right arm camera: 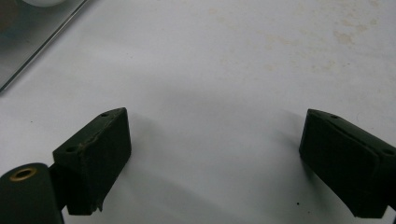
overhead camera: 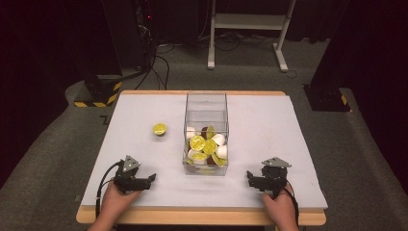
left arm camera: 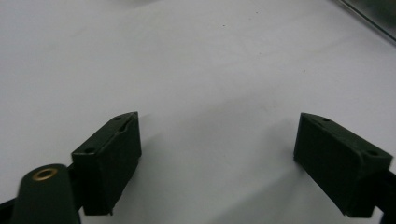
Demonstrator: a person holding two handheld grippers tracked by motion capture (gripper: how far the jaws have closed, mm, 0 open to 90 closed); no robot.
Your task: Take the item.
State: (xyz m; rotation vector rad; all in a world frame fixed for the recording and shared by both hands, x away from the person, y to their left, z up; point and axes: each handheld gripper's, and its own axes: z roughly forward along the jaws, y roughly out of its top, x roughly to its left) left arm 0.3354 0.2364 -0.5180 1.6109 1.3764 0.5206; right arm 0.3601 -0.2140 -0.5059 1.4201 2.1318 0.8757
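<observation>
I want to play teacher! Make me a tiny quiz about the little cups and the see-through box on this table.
1. True or false: the lone yellow-lidded cup lies on the table left of the clear box.
2. Where are most of the cups? A) inside the box B) on the floor C) between a gripper's fingers
3. Fill in: both the left gripper and the right gripper are ____ and hold nothing.

Key: 1 true; 2 A; 3 open.
</observation>
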